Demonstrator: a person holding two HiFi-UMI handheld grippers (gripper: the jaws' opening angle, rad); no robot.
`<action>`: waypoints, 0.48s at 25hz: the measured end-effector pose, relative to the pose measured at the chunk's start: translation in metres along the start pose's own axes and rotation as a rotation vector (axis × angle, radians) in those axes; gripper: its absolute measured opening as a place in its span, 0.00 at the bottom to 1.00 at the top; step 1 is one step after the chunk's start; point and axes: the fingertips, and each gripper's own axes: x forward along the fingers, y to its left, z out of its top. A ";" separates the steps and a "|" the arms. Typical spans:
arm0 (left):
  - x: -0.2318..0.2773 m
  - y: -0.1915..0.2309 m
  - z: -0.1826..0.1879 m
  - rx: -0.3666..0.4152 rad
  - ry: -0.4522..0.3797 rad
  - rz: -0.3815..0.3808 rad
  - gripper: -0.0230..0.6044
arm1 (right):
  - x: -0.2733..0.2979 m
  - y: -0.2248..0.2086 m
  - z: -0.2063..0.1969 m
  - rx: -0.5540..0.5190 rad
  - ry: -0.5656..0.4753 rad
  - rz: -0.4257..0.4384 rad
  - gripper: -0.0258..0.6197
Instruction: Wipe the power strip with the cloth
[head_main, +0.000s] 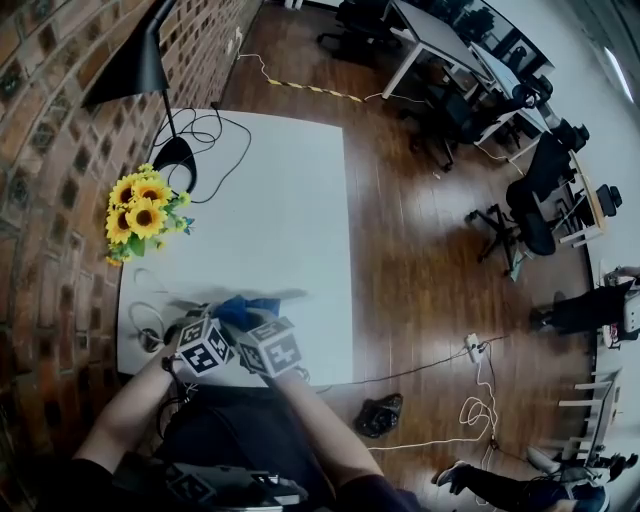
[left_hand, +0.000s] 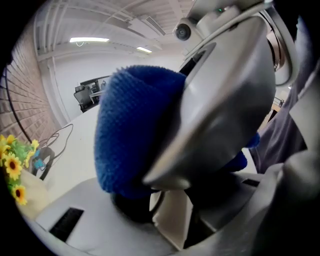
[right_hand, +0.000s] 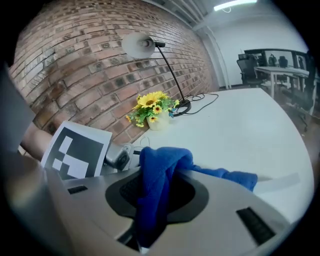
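The right tool (right_hand: 159, 186) pinches the blue cloth (right_hand: 156, 172), which drapes over its jaws and bunches just above the white power strip (left_hand: 172, 220); the left tool (left_hand: 165, 212) clamps that strip's end between half-spread jaws, near the white surface's (head_main: 290, 200) front edge.

Wide open run for me across the middle and right of the table (head_main: 290, 200). The left edge is tight: sunflowers (head_main: 143, 212) against the wall (head_main: 50, 150), the lamp (head_main: 175, 160) behind them, cables (head_main: 145, 325) looped at the near-left corner. My left gripper (head_main: 212, 325), clamped on the strip (left_hand: 172, 220), has the right gripper (head_main: 262, 325) and its pinched cloth (left_hand: 135, 150) bulking close ahead.
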 end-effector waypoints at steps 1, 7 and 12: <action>0.000 0.000 0.000 -0.002 0.002 0.001 0.31 | 0.000 0.000 -0.001 -0.006 -0.004 0.007 0.17; 0.003 0.000 0.001 -0.017 0.009 0.032 0.31 | -0.018 -0.026 -0.001 0.001 -0.053 0.011 0.17; 0.000 0.001 0.000 -0.043 0.042 0.058 0.31 | -0.032 -0.040 0.000 -0.078 -0.050 0.012 0.17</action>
